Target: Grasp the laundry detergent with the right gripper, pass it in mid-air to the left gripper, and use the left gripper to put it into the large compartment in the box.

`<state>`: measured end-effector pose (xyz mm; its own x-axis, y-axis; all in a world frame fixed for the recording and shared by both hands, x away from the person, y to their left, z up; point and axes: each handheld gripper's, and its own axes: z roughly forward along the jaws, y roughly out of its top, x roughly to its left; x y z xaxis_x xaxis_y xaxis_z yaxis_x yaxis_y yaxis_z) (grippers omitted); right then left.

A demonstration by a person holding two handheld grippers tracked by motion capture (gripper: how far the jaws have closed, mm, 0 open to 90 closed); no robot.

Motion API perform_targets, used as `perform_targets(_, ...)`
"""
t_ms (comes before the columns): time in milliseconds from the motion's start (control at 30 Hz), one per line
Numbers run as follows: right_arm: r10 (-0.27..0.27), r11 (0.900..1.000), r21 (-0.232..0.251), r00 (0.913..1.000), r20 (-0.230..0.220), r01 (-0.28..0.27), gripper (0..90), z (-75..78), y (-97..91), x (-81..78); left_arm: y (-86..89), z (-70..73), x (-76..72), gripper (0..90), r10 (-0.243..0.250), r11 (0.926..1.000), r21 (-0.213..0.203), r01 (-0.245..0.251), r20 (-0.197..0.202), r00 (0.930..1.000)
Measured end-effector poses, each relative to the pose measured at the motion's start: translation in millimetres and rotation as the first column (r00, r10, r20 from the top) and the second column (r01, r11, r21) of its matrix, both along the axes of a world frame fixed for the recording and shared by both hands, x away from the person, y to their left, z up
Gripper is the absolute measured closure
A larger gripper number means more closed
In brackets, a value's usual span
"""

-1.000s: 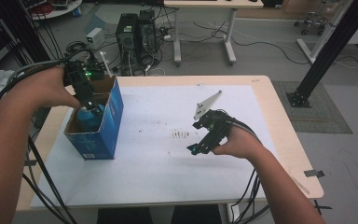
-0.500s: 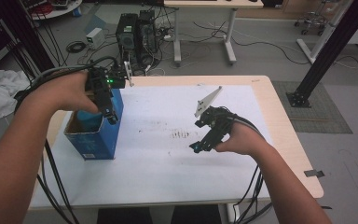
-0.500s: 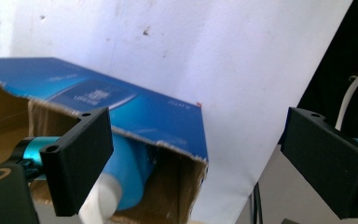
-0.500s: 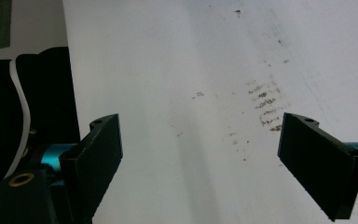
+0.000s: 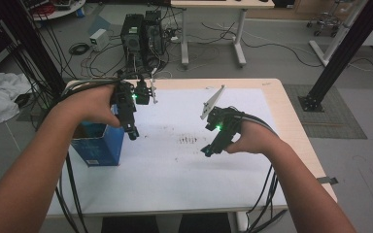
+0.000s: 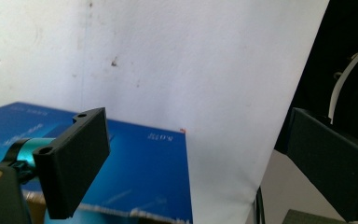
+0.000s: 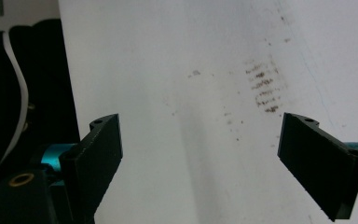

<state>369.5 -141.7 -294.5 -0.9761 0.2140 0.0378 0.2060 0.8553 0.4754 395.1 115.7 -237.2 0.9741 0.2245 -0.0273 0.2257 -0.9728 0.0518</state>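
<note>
A blue cardboard box (image 5: 99, 145) stands open-topped at the left of the white mat (image 5: 175, 170). My left gripper (image 5: 132, 135) hangs just right of the box's top edge, pointing down at the mat. Its jaws have just been opening and stand wide apart with nothing between them. In the left gripper view the box (image 6: 140, 168) lies below the left gripper (image 6: 198, 140). My right gripper (image 5: 208, 151) hovers low over the mat's middle right, open and empty. In the right gripper view its jaws (image 7: 200, 126) frame bare mat and brown smudges (image 7: 263, 88).
A patch of brown smudges (image 5: 189, 141) marks the mat between the two grippers. The wooden table edge (image 5: 301, 131) runs along the right. Beyond the table a computer tower (image 5: 141, 34) and loose cables sit on the floor; a black frame post (image 5: 345, 48) leans at right.
The left hand has moved right and down, from over the blue box to beside its right edge, and its jaws have widened. The right hand has stayed in place.
</note>
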Motion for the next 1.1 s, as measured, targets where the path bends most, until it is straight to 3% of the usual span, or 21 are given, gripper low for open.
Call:
perform_targets(67,0.002,0.9999,-0.016,1.0000,0.002,-0.002,13.0,-0.1,0.4,0.7,-2.0,-4.0,-0.2,6.5,-0.016,0.9999,-0.001,0.016,0.000,0.9999)
perform_targets(167,0.009,0.9970,-0.076,1.0000,0.000,-0.009,13.0,-5.3,3.0,4.3,-7.0,-17.0,0.2,6.5,-0.042,0.9990,-0.014,0.042,-0.010,0.9991)
perform_targets(367,0.023,0.9905,-0.135,0.9997,-0.004,-0.023,13.0,-14.9,9.0,8.2,-12.2,-33.3,2.5,6.5,-0.069,0.9973,-0.026,0.068,-0.024,0.9973)
perform_targets(567,0.032,0.9890,-0.144,0.9995,-0.006,-0.033,13.0,-18.2,14.6,10.1,-16.1,-41.6,2.4,6.5,-0.075,0.9969,-0.026,0.074,-0.031,0.9967)
perform_targets(1100,0.025,0.9890,-0.145,0.9997,-0.005,-0.025,13.0,-17.1,12.0,8.3,-16.8,-38.2,1.6,6.5,-0.083,0.9957,-0.043,0.082,-0.015,0.9965)
